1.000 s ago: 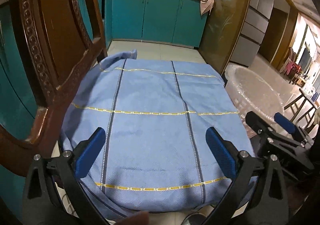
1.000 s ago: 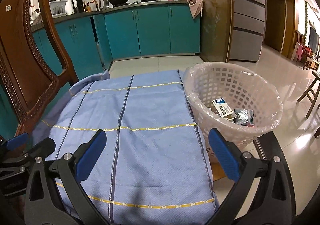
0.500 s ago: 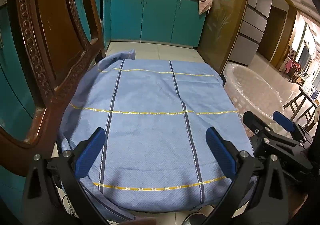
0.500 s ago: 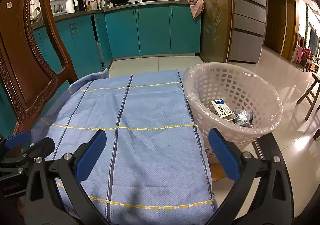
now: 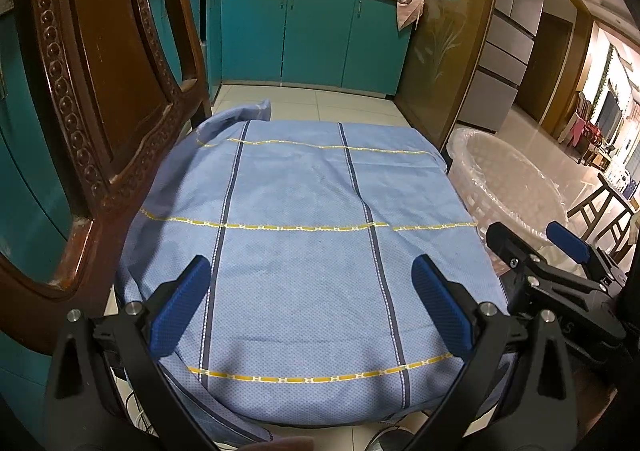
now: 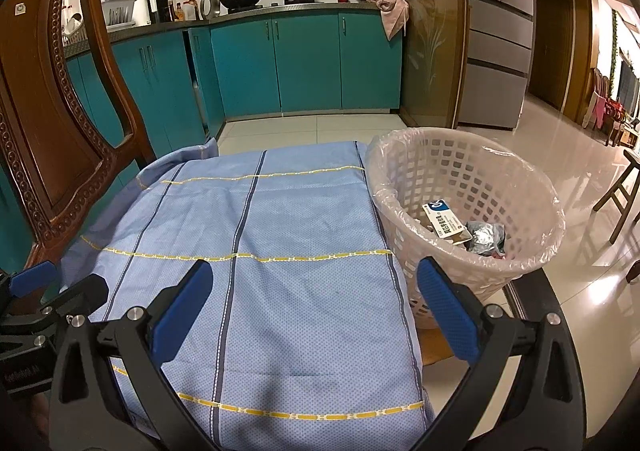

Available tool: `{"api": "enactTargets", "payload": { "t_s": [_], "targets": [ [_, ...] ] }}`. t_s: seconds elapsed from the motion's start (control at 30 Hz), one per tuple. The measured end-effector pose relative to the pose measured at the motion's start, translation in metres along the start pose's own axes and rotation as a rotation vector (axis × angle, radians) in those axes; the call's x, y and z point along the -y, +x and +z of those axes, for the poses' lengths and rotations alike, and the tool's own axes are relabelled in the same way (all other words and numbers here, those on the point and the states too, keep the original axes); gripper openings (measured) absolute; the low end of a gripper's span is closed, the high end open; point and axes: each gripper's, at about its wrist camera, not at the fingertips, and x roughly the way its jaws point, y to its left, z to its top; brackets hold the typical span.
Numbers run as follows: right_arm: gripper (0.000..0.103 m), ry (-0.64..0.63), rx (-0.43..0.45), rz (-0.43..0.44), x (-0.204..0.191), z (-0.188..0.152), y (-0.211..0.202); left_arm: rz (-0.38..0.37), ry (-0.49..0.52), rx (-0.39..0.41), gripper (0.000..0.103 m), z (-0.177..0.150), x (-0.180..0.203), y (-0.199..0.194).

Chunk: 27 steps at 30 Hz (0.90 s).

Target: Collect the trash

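A white lattice trash basket (image 6: 472, 171) lined with clear plastic stands right of a blue cloth-covered surface (image 6: 272, 235). Inside lie a white and blue carton (image 6: 442, 221) and crumpled silvery wrappers (image 6: 486, 237). In the left wrist view the basket (image 5: 504, 179) shows at the right, its contents hidden. My left gripper (image 5: 312, 301) hovers open over the cloth's near half, nothing between its blue pads. My right gripper (image 6: 314, 307) is open too, over the cloth's right near part, beside the basket. Each gripper shows in the other's view: the right gripper (image 5: 536, 247) and the left gripper (image 6: 56, 283).
A carved wooden chair back (image 5: 100, 99) rises at the left, close to the left gripper. Teal kitchen cabinets (image 6: 304, 63) with pots on the counter line the far wall. A fridge (image 6: 500, 27) and a wooden stool (image 6: 622, 191) stand to the right on a glossy tiled floor.
Both views have shifted slightly, as if the grippers drew back a little from the cloth. Both stay open and empty; basket and contents are unmoved.
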Motion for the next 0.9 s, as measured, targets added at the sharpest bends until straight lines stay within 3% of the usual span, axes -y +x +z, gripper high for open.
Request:
{"api": "enactTargets", "payload": {
  "t_s": [0.9],
  "targets": [
    [0.100,-0.009,0.001,0.005,-0.0007,0.0000,-0.0006,0.004,0.011,0.003,0.100,-0.0001,0.0010,0.0012]
  ]
}}
